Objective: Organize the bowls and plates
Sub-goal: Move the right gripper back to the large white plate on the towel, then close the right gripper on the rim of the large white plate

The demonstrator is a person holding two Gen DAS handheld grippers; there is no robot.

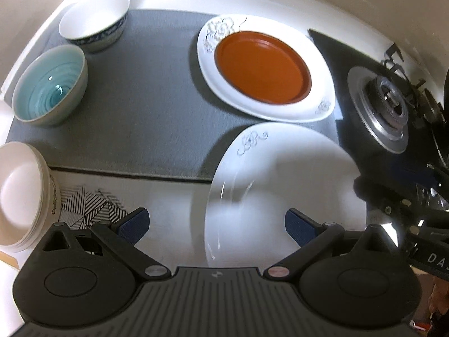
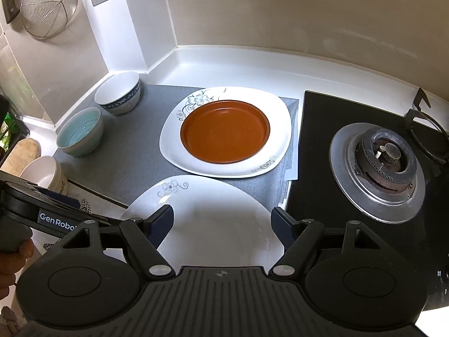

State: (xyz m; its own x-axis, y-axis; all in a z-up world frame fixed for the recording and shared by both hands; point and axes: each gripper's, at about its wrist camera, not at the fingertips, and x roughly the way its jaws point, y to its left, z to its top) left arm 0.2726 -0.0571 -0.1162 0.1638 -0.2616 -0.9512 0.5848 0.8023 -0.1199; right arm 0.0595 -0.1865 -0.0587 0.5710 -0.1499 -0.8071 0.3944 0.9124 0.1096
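We see a grey mat (image 2: 146, 146) on the bench, a patterned bowl (image 2: 119, 92) and a teal bowl (image 2: 80, 132) at its back-left corner, stacked cream bowls (image 2: 45, 172) off its left edge, and a stove burner (image 2: 377, 165) to the right. An orange plate (image 2: 224, 130) sits on a white floral plate (image 2: 276, 118). A second white plate (image 2: 213, 216) overhangs the mat's front edge, below and between the open jaws of our right gripper (image 2: 223, 227). Left gripper (image 1: 217, 223) jaws are open too, empty.
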